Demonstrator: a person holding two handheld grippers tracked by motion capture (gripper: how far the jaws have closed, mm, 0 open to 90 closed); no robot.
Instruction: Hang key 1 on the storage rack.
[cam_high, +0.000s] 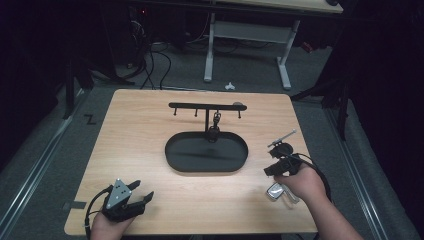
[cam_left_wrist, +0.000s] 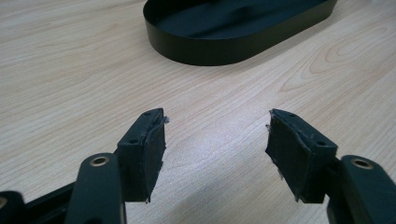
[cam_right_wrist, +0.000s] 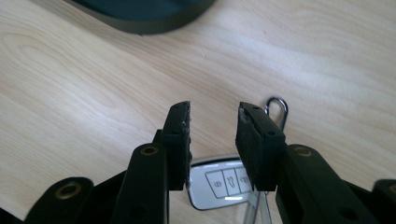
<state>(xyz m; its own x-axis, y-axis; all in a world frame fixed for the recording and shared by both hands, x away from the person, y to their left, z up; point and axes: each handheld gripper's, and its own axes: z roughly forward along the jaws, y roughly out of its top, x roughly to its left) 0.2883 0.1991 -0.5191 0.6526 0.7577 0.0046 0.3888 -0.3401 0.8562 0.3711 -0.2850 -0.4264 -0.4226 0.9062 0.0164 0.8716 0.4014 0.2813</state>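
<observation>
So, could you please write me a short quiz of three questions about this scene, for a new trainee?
1. True or false: the car key hangs from a hook on the black stand.
2. Which gripper is over the car key? A) left gripper B) right gripper
3. Fill in: the oval black tray lies on the wooden ____.

Key:
1. False. It lies flat on the table, below the right gripper's jaws, which stand apart and do not press on it.
2. B.
3. Table.
</observation>
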